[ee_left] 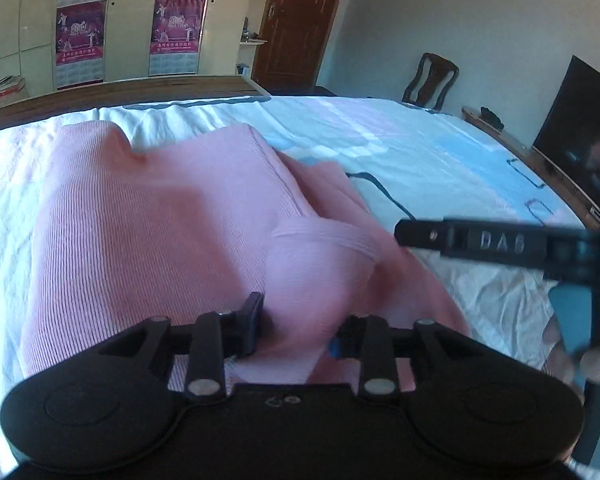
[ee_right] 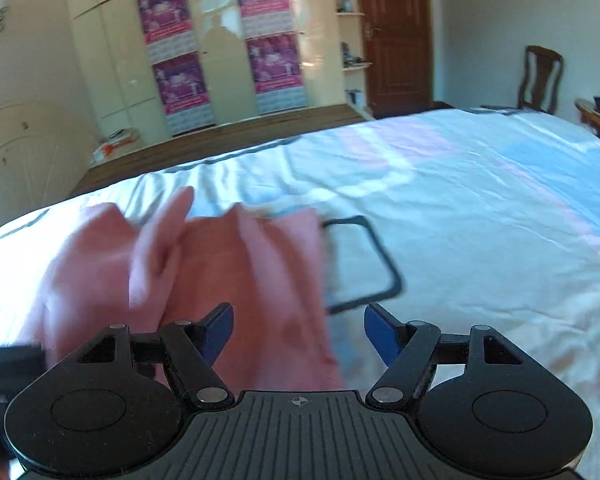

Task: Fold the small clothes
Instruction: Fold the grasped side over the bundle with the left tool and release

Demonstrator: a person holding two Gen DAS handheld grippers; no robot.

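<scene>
A pink ribbed garment (ee_left: 160, 220) lies on the bed, with a fold of it bunched up toward my left gripper (ee_left: 296, 328). The left gripper's jaws stand apart with pink cloth lying between them; I cannot tell whether they pinch it. My right gripper (ee_right: 300, 332) is open and empty, just above the near right edge of the same garment (ee_right: 240, 272). The right gripper also shows in the left wrist view (ee_left: 500, 242) at the right, a little above the bed.
The bed sheet (ee_right: 460, 220) is white with pale blue and pink patches and black outlined shapes. A wooden bed frame (ee_left: 120, 94) runs along the far side. Wardrobes with posters, a door and a chair (ee_left: 430, 80) stand behind. A dark screen (ee_left: 580, 120) is at the right.
</scene>
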